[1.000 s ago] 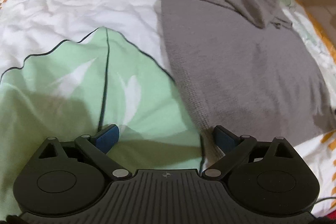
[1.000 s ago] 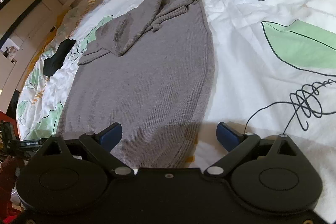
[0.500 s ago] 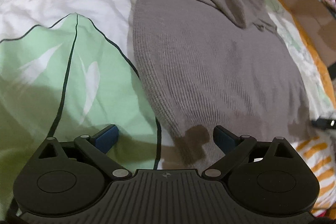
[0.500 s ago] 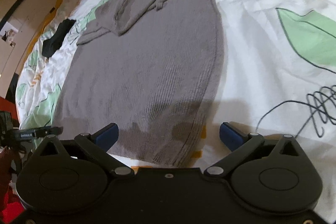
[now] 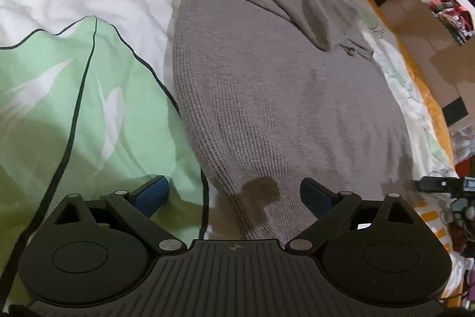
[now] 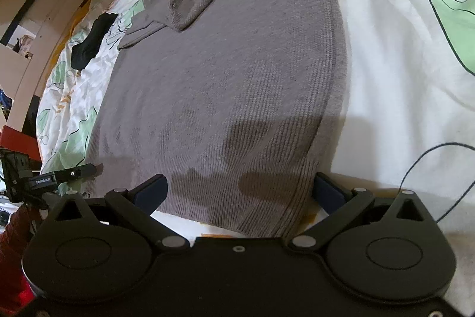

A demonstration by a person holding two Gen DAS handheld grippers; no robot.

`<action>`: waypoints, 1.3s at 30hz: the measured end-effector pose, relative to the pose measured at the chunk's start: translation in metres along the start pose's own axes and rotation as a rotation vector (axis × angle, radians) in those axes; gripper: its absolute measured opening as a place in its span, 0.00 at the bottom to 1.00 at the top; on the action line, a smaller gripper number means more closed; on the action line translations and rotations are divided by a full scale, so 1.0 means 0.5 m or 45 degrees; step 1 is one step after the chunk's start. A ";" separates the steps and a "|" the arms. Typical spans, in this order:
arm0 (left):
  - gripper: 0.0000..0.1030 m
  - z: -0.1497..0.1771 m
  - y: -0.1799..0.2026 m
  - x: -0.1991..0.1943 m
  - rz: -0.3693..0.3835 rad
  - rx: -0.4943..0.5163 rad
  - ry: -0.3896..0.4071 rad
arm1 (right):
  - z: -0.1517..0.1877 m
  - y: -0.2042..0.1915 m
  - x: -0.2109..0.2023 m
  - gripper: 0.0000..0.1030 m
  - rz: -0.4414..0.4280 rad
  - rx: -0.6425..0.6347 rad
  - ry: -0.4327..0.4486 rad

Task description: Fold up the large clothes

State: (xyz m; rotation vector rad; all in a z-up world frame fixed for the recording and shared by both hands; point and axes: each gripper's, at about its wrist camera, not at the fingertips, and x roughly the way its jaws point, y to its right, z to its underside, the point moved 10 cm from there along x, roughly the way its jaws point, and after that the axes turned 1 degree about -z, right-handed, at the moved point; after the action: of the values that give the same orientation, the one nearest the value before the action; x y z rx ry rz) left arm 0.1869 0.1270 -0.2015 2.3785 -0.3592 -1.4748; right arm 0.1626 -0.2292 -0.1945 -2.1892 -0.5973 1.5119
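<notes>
Both grippers now nearer the hem, ribbed grey knit sweater [image 5: 282,97] flat on duvet [image 5: 74,85], left gripper [image 5: 234,192] and right gripper [image 6: 239,192] spread wide, empty.

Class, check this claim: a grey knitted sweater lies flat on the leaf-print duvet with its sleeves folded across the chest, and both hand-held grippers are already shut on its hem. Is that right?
Not quite. Both are open: the left hand-held gripper and right hand-held gripper straddle the grey knitted sweater's hem corners, unclamped, as each wrist view shows. The sleeves are indeed folded in on the leaf-print duvet.
</notes>
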 end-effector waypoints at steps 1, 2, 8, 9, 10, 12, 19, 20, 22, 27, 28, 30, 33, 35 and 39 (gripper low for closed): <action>0.93 0.000 0.002 0.000 0.001 0.002 0.000 | 0.000 0.001 0.000 1.00 0.001 -0.002 -0.003; 0.92 0.001 0.003 -0.002 0.006 -0.004 0.002 | 0.000 0.000 0.001 1.00 0.003 -0.005 -0.005; 0.85 0.009 0.009 -0.016 0.075 -0.066 0.014 | 0.001 -0.008 0.006 1.00 0.011 -0.021 -0.012; 0.79 0.011 0.012 -0.018 0.092 -0.076 0.009 | 0.001 -0.008 0.006 1.00 0.012 -0.020 -0.014; 0.75 0.012 0.016 -0.018 0.101 -0.083 0.004 | 0.001 -0.007 0.007 1.00 0.013 -0.020 -0.016; 0.73 0.015 0.022 -0.017 0.111 -0.093 -0.007 | 0.001 -0.008 0.008 1.00 0.015 -0.022 -0.021; 0.07 0.016 0.010 0.000 0.066 -0.100 -0.009 | 0.001 -0.010 0.013 1.00 0.016 -0.024 -0.034; 0.08 0.017 0.006 0.002 0.093 -0.124 -0.019 | 0.000 -0.009 0.013 1.00 0.016 -0.024 -0.034; 0.07 0.016 0.002 -0.001 0.126 -0.161 -0.007 | 0.001 -0.008 0.010 0.87 0.030 -0.030 -0.024; 0.06 -0.007 0.023 -0.035 0.224 -0.165 0.099 | 0.007 0.000 -0.004 0.23 -0.048 0.066 0.014; 0.06 -0.015 0.025 -0.043 0.252 -0.179 0.123 | 0.001 -0.007 -0.016 0.22 -0.080 0.062 0.052; 0.06 -0.037 0.030 -0.063 0.304 -0.214 0.184 | -0.013 -0.024 -0.044 0.22 -0.150 0.055 0.141; 0.06 -0.078 0.036 -0.093 0.364 -0.258 0.280 | -0.038 -0.044 -0.084 0.22 -0.271 0.091 0.279; 0.06 -0.115 0.036 -0.115 0.401 -0.291 0.353 | -0.059 -0.051 -0.108 0.22 -0.333 0.112 0.367; 0.06 -0.204 0.040 -0.137 0.446 -0.342 0.489 | -0.122 -0.061 -0.140 0.21 -0.408 0.123 0.507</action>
State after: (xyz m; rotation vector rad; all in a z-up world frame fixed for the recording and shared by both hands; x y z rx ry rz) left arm 0.2479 0.1482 -0.0951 2.1791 -0.4239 -0.8333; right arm 0.1941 -0.2487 -0.1041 -2.1147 -0.6822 0.8933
